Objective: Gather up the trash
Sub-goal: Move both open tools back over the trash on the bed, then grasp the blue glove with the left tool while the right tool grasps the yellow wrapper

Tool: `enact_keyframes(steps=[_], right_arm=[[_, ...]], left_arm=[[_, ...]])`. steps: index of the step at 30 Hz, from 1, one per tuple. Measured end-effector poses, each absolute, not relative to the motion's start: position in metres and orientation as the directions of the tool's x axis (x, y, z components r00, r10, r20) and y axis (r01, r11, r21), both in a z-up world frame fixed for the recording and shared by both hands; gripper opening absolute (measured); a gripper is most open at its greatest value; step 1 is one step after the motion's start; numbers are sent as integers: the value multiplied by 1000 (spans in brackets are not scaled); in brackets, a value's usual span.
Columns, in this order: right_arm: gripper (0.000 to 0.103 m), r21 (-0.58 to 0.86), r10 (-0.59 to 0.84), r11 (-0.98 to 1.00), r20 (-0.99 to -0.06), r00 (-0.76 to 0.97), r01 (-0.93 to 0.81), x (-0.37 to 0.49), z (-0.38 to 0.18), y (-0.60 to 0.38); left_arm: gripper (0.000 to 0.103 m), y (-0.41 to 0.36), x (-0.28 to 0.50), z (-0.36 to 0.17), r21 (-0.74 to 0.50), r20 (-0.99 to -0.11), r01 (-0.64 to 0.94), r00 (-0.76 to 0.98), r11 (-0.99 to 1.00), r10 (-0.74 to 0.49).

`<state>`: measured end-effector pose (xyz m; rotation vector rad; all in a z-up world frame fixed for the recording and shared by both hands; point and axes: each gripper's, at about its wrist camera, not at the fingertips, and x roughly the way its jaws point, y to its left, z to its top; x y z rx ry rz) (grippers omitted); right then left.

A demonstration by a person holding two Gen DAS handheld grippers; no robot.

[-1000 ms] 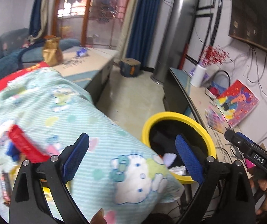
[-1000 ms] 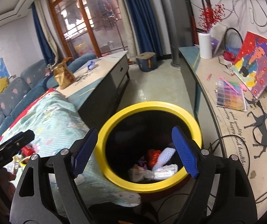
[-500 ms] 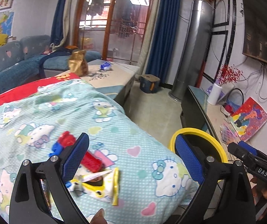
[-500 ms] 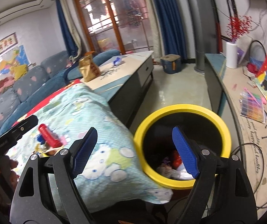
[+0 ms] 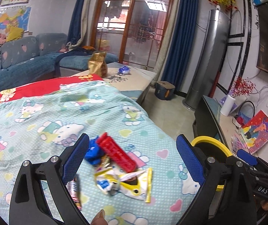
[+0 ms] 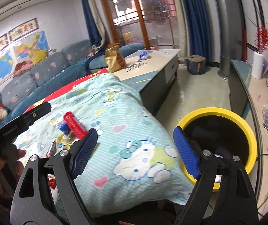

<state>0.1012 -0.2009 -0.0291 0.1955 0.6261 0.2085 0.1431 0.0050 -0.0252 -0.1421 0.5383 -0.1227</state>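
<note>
A pile of trash lies on the Hello Kitty blanket (image 5: 62, 116): a red box (image 5: 118, 152), a blue wrapper (image 5: 93, 152), a yellow-white wrapper (image 5: 128, 181) and a dark snack wrapper (image 5: 74, 189). My left gripper (image 5: 132, 161) is open and empty, just above the pile. The red box also shows in the right wrist view (image 6: 74, 124). My right gripper (image 6: 134, 153) is open and empty, over the blanket's edge beside the yellow-rimmed bin (image 6: 246, 120), which also shows in the left wrist view (image 5: 210, 140).
A coffee table (image 6: 156, 63) with a gold bag (image 6: 114, 57) and a blue wrapper (image 6: 143, 55) stands beyond the blanket. A sofa (image 5: 17, 56) is at the left. A TV stand (image 6: 250, 93) with a paper roll (image 6: 256, 64) and paintings runs along the right wall.
Both grippers swung left, away from the bin and over the blanket. The trash pile has come between my left fingers. Both grippers stayed open.
</note>
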Motion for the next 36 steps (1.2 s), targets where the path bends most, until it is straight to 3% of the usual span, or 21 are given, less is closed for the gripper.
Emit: enact_keyframes(steps=[14,24,30,36], right_arm=[[75,216,335,942,-583,740,-256,116,-29,-149],[75,216,372,927,-625,686,-307,128,-46,-118],[74,218,376,925,-652,658,-312,137,-59,-109],[65,256,400,915,-683,612,-312,148,-75,-106]], left_arm=[[91,66,145,-35,-176,-532,-37,844,984,-63],[90,98,153,-56,-186,-612,-84,790,979,-49],[76,94,163,-70,-209,-649,-42,754,977,-106],[66,89,183,-85,-256,-686,-9,706,967,-175]])
